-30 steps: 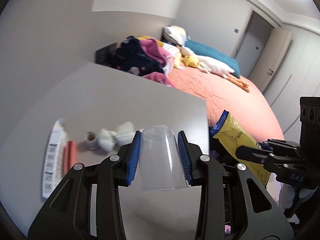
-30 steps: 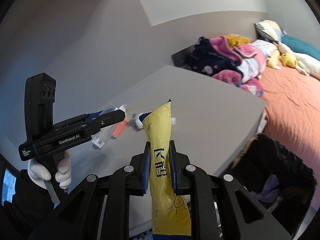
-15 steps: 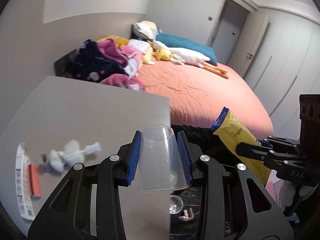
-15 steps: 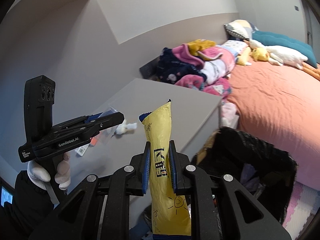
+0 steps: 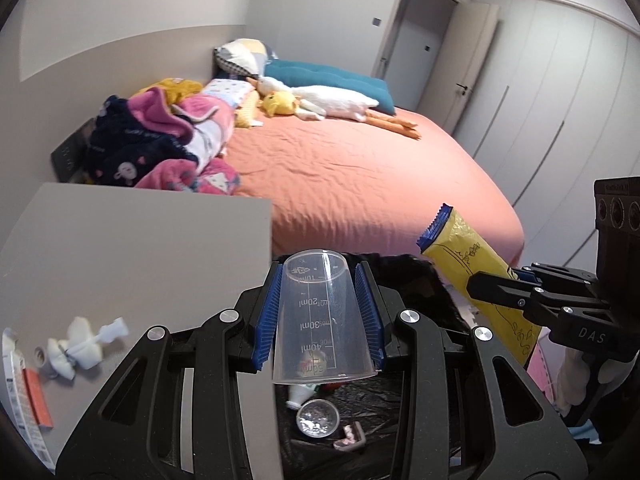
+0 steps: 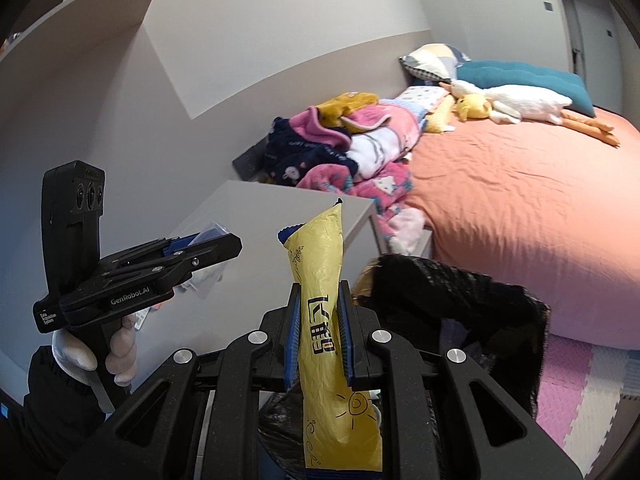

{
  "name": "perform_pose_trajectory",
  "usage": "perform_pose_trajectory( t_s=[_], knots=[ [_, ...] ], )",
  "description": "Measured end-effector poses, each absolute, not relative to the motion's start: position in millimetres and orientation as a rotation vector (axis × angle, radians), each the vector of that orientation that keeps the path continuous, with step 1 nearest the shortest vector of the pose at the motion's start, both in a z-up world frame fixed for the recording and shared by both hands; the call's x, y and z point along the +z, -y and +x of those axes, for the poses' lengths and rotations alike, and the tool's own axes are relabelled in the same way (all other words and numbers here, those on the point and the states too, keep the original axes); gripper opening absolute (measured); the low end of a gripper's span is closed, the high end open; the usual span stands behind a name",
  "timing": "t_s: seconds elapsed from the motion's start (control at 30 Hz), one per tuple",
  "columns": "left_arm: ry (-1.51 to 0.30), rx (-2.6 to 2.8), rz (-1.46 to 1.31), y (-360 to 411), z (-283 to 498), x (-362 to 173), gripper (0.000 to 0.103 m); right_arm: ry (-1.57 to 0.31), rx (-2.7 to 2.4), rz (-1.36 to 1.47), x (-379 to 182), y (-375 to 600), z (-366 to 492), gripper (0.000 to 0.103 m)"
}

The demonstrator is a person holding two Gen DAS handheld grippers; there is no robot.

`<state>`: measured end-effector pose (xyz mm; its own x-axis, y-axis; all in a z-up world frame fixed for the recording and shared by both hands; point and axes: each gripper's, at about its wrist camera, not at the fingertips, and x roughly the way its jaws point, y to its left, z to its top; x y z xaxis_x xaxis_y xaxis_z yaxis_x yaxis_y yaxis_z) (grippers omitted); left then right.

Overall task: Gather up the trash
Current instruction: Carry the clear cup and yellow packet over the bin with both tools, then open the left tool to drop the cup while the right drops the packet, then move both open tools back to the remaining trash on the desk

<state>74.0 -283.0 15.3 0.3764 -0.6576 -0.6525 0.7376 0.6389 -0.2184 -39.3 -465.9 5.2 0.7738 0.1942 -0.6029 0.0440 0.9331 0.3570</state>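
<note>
My left gripper point(image 5: 318, 280) is shut on a clear plastic measuring cup point(image 5: 322, 320), held upside down over the open black trash bag point(image 5: 404, 276). Inside the bag lie a foil lid point(image 5: 318, 418) and other scraps. My right gripper point(image 6: 319, 312) is shut on a long yellow snack wrapper point(image 6: 320, 280) with blue ends, held above the same black trash bag point(image 6: 452, 300). In the left wrist view the right gripper point(image 5: 486, 290) and its yellow wrapper point(image 5: 464, 248) show at the right. In the right wrist view the left gripper point(image 6: 224, 248) shows at the left, held by a gloved hand point(image 6: 116, 348).
A grey table point(image 5: 132, 248) stands to the left of the bag and bears crumpled white tissue point(image 5: 84, 344), a small cap and a white-and-orange packet point(image 5: 28, 396). Behind lie an orange bed point(image 5: 352, 184), piled clothes point(image 5: 160, 140), plush toys and wardrobe doors. Foam floor mats point(image 6: 580, 376) lie right of the bag.
Both grippers have swung to the right, off the table and over the black bag, each keeping its hold. The table litter has slid to the left edge of the left wrist view.
</note>
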Motion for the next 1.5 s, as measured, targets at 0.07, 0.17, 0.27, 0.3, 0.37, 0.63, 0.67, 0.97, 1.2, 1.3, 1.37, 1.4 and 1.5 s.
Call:
perform_pose_trajectory(
  t_s=[0.07,0.17,0.27,0.3,0.37,0.63,0.67,0.97,1.2,1.3,1.37,1.4,1.5],
  knots=[
    [-0.778,-0.914,0.126,291.5,70.9,15.4,0.037,-0.680,0.067,0.371,5.1,471.4,-44.3,0.019],
    [-0.779,-0.943,0.137,302.1,67.1,14.8,0.037,-0.675,0.044,0.378,4.3,478.8,-49.6,0.019],
    [-0.780,-0.974,0.145,313.2,62.7,13.6,0.037,-0.670,0.023,0.383,4.2,485.5,-57.8,0.018],
    [-0.781,-0.980,0.148,316.0,60.8,13.4,0.037,-0.668,0.016,0.386,4.3,488.2,-61.1,0.018],
    [-0.784,-0.995,0.154,323.3,57.3,12.4,0.037,-0.666,0.006,0.388,4.2,492.3,-65.4,0.018],
    [-0.800,-1.040,0.171,345.0,46.9,7.2,0.037,-0.659,-0.034,0.408,1.4,509.8,-78.8,0.019],
    [-0.800,-1.045,0.173,347.0,45.8,6.8,0.037,-0.658,-0.036,0.410,1.4,511.1,-79.7,0.019],
    [-0.849,-0.957,0.161,352.7,50.9,2.5,0.097,-0.595,-0.094,0.455,9.2,525.8,-95.8,0.061],
    [-0.788,-0.916,0.156,348.1,51.7,14.2,0.097,-0.555,-0.118,0.442,17.8,529.2,-103.2,0.072],
    [-0.782,-0.916,0.159,347.5,50.7,15.3,0.097,-0.555,-0.116,0.438,18.6,529.1,-102.3,0.072],
    [-0.782,-0.913,0.163,346.8,50.3,14.9,0.097,-0.557,-0.112,0.434,19.0,528.1,-100.6,0.072],
    [-0.781,-0.912,0.162,345.9,49.7,14.4,0.097,-0.558,-0.110,0.431,19.0,527.0,-99.8,0.072],
    [-0.782,-0.909,0.161,343.6,49.9,14.3,0.097,-0.562,-0.098,0.427,18.9,525.2,-95.1,0.072]
  ],
)
